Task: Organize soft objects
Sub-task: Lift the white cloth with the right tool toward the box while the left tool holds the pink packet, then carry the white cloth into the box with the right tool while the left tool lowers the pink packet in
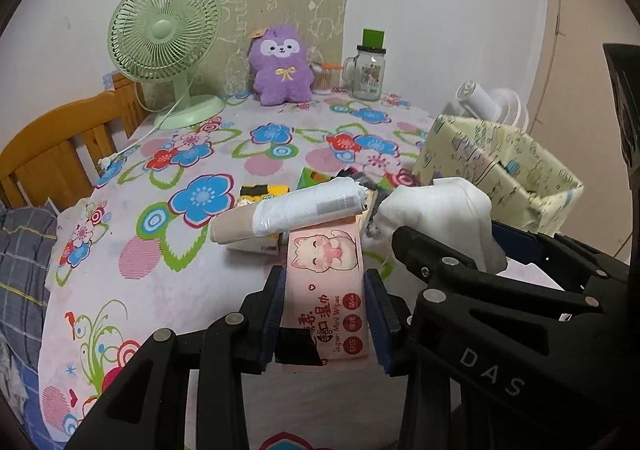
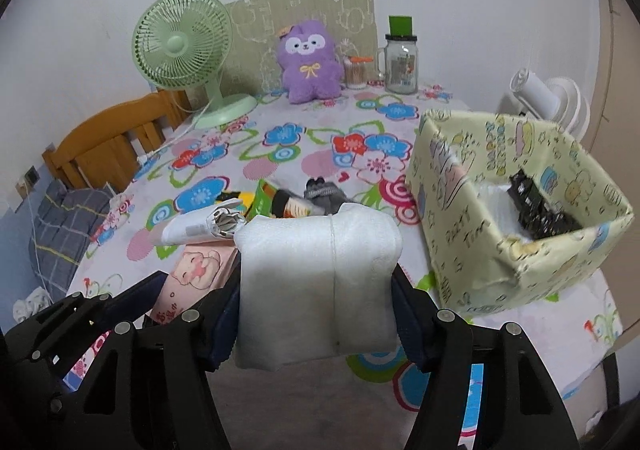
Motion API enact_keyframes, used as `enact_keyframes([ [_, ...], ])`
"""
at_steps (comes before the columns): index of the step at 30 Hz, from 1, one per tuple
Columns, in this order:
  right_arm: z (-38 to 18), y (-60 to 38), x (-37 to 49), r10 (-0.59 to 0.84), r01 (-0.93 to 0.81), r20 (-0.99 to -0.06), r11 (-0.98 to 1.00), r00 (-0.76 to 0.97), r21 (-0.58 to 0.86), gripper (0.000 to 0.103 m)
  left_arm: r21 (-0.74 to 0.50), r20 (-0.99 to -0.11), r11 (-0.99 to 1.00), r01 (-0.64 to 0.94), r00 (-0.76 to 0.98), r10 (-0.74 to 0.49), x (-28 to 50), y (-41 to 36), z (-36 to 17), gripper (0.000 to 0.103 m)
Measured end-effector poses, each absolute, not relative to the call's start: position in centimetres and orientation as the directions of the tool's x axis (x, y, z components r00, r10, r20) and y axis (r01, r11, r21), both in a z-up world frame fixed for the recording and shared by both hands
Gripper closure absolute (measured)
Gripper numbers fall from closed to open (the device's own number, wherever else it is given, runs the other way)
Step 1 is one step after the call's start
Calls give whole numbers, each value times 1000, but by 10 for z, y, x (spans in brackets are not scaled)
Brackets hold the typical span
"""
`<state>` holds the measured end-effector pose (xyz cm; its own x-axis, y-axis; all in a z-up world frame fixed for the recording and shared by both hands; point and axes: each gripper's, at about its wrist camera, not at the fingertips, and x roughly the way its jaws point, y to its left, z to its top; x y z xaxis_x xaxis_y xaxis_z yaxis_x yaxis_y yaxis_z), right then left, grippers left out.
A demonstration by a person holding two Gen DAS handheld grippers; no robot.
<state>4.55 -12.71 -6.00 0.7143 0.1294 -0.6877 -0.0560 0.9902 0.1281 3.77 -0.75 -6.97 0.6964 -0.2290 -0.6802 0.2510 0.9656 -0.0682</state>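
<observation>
Pink wipes pack (image 1: 325,290) — left tongs (image 1: 325,314)

On the desk (image 2: 304,166), along the back edge from left to right: fan (image 2: 182,46), plush toy (image 2: 310,62), cotton-swab tub (image 2: 356,74), glass jar (image 2: 400,62). At the right side, an open box (image 2: 516,210) holding a dark item (image 2: 536,206). In the middle, a heap of small packets (image 2: 288,198), with a roll (image 1: 296,210) lying across them. Nearest, wipes pack (image 1: 326,282) on the left, white padded pack (image 2: 316,286) beside it on the right. Left of the desk, a wooden chair (image 2: 108,142).
</observation>
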Motion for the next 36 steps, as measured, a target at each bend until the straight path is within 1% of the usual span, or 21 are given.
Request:
enact_keyframes([
  [12,-30,-131,50,145,-80,-666,989,731,128,34,-25,-677,970,242,709,-195,46,-19,-45,63],
  [20,-23,-136,63,153,-86,-667,988,730,132,34,9,-683,959,285,702,-202,51,-36,-33,63],
  [36,-9,-166,92,157,-73,-658,985,736,154,34,16,-677,958,287,708,-201,77,-58,-15,63],
])
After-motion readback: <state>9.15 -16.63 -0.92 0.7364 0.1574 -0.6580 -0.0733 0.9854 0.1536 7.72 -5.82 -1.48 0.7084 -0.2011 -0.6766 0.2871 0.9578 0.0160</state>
